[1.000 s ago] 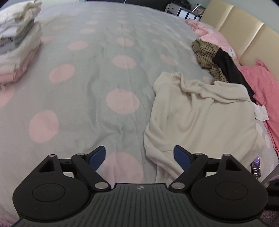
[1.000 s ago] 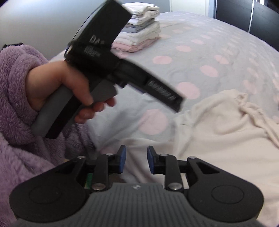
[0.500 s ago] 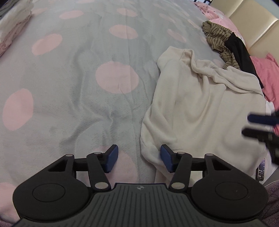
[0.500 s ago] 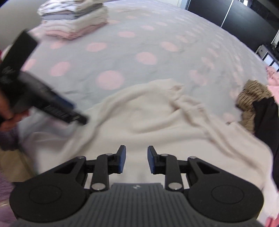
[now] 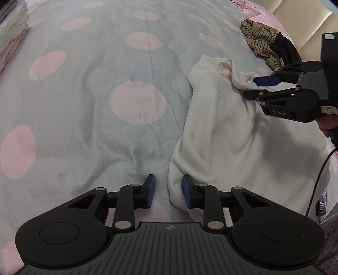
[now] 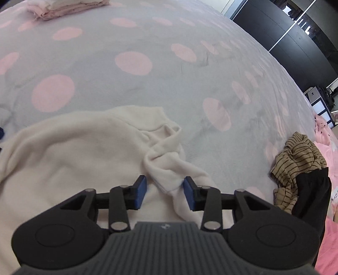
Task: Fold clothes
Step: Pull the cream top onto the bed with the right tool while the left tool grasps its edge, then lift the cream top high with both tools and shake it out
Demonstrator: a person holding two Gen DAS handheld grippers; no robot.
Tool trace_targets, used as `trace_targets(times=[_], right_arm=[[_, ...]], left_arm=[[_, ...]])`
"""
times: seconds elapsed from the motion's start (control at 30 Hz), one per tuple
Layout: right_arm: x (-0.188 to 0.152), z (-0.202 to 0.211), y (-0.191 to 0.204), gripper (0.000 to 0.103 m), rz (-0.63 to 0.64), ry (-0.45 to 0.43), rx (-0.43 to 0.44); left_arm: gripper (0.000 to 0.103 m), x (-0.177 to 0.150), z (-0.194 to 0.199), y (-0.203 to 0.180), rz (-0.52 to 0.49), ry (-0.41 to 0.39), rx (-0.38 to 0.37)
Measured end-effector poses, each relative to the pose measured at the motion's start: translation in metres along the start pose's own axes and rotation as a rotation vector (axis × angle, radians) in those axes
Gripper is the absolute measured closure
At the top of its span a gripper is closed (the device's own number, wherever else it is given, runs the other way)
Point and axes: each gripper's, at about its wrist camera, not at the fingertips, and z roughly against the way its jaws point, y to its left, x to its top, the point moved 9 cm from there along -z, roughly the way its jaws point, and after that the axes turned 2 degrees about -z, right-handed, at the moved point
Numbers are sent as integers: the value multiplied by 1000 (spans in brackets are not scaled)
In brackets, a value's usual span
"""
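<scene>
A cream fleece top (image 5: pixel 232 135) lies rumpled on the polka-dot bed (image 5: pixel 95 105), the left gripper (image 5: pixel 168 191) open around its near hem corner, the right gripper (image 6: pixel 164 191) open astride its twisted sleeve (image 6: pixel 169 167), striped clothing (image 6: pixel 295 165) far right.

Your cream garment (image 5: pixel 232 135): near hem cut off behind your left gripper (image 5: pixel 168 191). Folded stack (image 6: pixel 69 6): clipped by frame edge in both views. Black garment (image 6: pixel 312 190): covers part of striped garment (image 6: pixel 295 156). Right-edge device (image 5: pixel 322 201): too small to identify.
</scene>
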Motion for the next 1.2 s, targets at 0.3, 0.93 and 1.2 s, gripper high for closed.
trace_targets(times=[0.3, 0.93, 1.2], right_arm=[[-8, 35, -31, 88, -110, -28, -75], [-29, 163, -60, 90, -352, -156, -131], [-24, 246, -65, 92, -311, -305, -332]], left_arm=[[86, -7, 0, 1, 84, 1, -68], [98, 58, 122, 42, 164, -429, -16], [98, 81, 226, 54, 155, -643, -3]])
